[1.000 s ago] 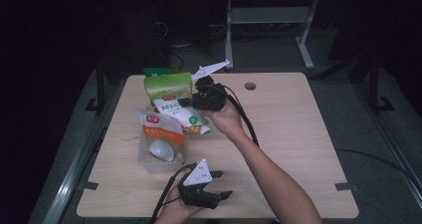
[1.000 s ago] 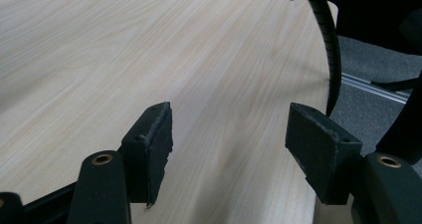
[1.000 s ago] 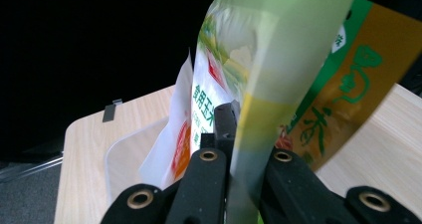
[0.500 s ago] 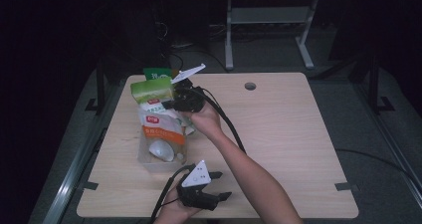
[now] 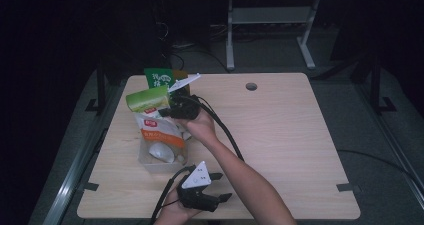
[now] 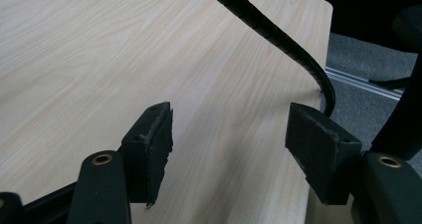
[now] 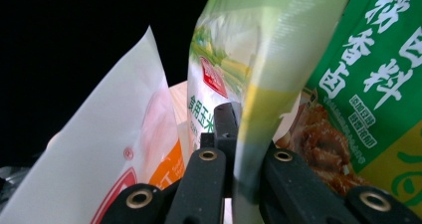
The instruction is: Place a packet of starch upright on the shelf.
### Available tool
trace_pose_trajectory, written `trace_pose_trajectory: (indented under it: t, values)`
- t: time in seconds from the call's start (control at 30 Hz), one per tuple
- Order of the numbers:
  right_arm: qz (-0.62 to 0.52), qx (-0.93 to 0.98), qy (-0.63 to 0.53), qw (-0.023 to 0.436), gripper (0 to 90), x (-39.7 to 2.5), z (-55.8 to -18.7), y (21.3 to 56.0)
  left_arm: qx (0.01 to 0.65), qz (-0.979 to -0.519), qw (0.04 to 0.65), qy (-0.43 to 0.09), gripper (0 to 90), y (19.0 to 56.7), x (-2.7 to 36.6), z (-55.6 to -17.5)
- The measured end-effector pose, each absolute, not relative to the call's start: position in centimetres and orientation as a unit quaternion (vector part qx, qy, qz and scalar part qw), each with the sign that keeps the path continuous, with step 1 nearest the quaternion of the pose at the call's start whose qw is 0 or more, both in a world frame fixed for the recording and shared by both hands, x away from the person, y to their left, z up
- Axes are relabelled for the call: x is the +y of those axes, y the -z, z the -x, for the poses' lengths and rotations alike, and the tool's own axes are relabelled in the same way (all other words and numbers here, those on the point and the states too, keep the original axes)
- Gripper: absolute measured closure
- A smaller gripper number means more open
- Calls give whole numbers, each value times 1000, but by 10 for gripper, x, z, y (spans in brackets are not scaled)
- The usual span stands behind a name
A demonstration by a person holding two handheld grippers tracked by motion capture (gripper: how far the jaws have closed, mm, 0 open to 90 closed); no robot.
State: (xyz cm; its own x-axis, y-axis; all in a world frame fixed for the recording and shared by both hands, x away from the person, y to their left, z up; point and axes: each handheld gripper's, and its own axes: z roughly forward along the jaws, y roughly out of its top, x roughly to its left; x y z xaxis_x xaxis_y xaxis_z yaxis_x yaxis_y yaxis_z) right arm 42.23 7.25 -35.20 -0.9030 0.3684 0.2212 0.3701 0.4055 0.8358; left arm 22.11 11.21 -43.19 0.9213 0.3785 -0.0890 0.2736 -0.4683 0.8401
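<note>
My right claw [image 5: 170, 106] pinches a glossy light-green packet [image 5: 148, 99], lifted above the clear box [image 5: 159, 161] of soft pouches by the table's [image 5: 295, 135] left edge. I judge the next move is carrying it clear. My left claw [image 5: 216, 187] rests open at the near edge.

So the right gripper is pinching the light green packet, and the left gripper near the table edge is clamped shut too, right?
Not quite. The left gripper is open, its jaws wide apart over bare table, as the left gripper view shows. The right gripper does pinch the light green packet.
</note>
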Motion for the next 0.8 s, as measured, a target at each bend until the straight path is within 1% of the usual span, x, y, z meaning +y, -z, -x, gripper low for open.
trace_pose_trajectory:
  t: [0.27,0.47,0.53,0.63,0.7,0.77,0.8]
  values:
    - [208,-861,465,-3,864,67,-421,347,189,-855,479,-58,344,431,113,-222]
    - [185,-887,422,-2,809,70,-423,337,189,-855,479,-58,342,431,113,-222]
    - [178,-896,406,3,779,74,-426,336,189,-855,479,-59,341,431,113,-222]
    - [171,-908,382,6,758,82,-428,336,190,-854,480,-58,341,431,113,-222]
    - [167,-916,364,18,728,89,-429,338,190,-854,481,-58,341,430,113,-222]
    - [161,-923,350,9,781,94,-428,340,190,-853,482,-59,341,430,113,-222]
    - [161,-924,348,7,828,95,-428,341,190,-853,482,-58,341,430,113,-222]
